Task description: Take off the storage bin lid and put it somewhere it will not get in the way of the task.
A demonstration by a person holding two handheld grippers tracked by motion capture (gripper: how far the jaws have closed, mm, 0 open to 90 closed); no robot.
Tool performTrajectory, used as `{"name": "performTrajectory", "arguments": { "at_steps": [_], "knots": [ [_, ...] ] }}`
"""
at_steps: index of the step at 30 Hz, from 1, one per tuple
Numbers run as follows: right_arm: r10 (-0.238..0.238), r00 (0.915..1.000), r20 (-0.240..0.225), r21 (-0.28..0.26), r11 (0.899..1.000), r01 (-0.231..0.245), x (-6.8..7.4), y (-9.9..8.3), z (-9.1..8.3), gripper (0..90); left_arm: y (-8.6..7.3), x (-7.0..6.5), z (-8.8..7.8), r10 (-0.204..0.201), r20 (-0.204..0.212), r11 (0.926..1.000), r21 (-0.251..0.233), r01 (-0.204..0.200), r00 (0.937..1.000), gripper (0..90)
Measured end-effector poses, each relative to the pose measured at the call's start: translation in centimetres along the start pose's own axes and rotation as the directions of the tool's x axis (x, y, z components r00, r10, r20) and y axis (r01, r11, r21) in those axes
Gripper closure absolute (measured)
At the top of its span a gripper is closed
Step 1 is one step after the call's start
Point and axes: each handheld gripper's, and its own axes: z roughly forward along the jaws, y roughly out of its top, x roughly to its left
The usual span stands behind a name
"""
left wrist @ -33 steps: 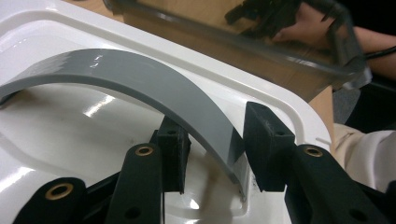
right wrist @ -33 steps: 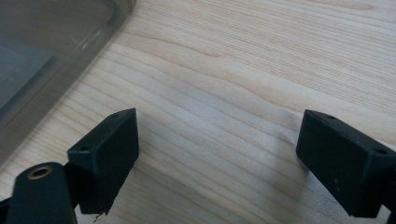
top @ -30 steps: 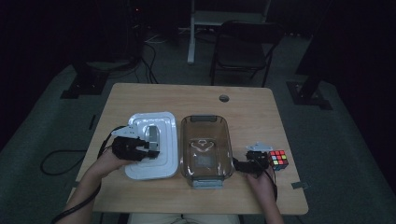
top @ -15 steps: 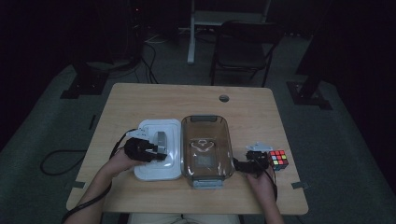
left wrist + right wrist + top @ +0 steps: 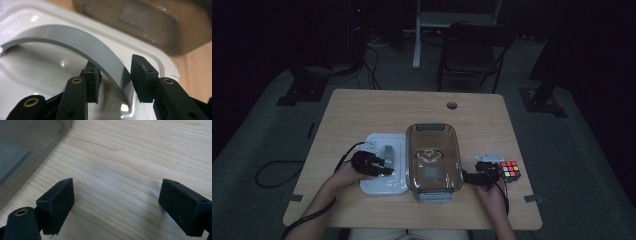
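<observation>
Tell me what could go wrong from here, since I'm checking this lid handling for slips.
The left hand-held gripper straddles the lid's grey arched handle near one end, not its middle, with a gap at the right pad, so the white lid may tilt or slip when lifted. The lid lies right beside the smoky container, so a swing could knock it. The right hand-held gripper is open over bare table, steadying nothing.
</observation>
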Motion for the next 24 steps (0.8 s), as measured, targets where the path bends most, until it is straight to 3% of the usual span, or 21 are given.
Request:
{"name": "performTrajectory", "arguments": {
  "at_steps": [2, 3, 5, 7, 9, 11, 18, 21, 24],
  "knots": [
    [0.0, 1.0, 0.0, 0.0, 1.0, 0.0, 0.0, 0.0, 0.0, 12.9, 0.0, 0.0, -0.1, 0.0, -0.005, 1.0, -0.004, 0.0, 1.0, 59.7],
    [0.0, 1.0, 0.0, 0.0, 1.0, 0.0, 0.0, 0.0, 0.0, 12.9, 0.0, 0.0, -0.1, -0.004, -0.017, 1.0, -0.006, 0.003, 0.9998, 54.9],
    [0.0, 1.0, 0.0, 0.0, 1.0, 0.0, 0.0, 0.0, 0.0, 12.8, 0.1, 0.1, -0.5, -0.033, -0.019, 0.9994, -0.005, 0.033, 0.9993, 50.1],
    [0.0, 1.0, 0.0, 0.0, 1.0, 0.0, 0.0, 0.0, 0.0, 12.9, 0.1, 0.0, -0.8, -0.061, -0.041, 0.9981, 0.005, 0.061, 0.9973, 37.2],
    [0.0, 1.0, 0.0, 0.0, 1.0, 0.0, 0.0, 0.0, 0.0, 12.9, 0.1, -0.1, -1.1, -0.067, -0.065, 0.9976, 0.015, 0.068, 0.9956, 36.7],
    [-0.001, 1.0, 0.0, 0.0, 1.0, 0.001, 0.0, 0.0, 0.0, 12.9, 0.0, -0.2, -1.3, -0.078, -0.076, 0.9969, 0.01, 0.079, 0.9941, 30.2],
    [0.0, 1.0, 0.0, 0.0, 1.0, 0.0, 0.0, 0.0, 0.0, 12.9, -0.2, -0.4, -2.5, -0.109, -0.109, 0.994, -0.02, 0.107, 0.988, 28.2],
    [0.0, 1.0, 0.0, 0.0, 1.0, 0.0, 0.0, 0.0, 0.0, 12.9, -0.4, -0.5, -3.0, -0.113, -0.097, 0.9934, -0.035, 0.11, 0.9889, 20.1],
    [-0.001, 1.0, 0.0, 0.0, 1.0, 0.001, 0.0, 0.0, 0.0, 12.9, -0.5, -0.6, -3.5, -0.125, -0.128, 0.9911, -0.061, 0.118, 0.9839, 14.6]
  ]
}}
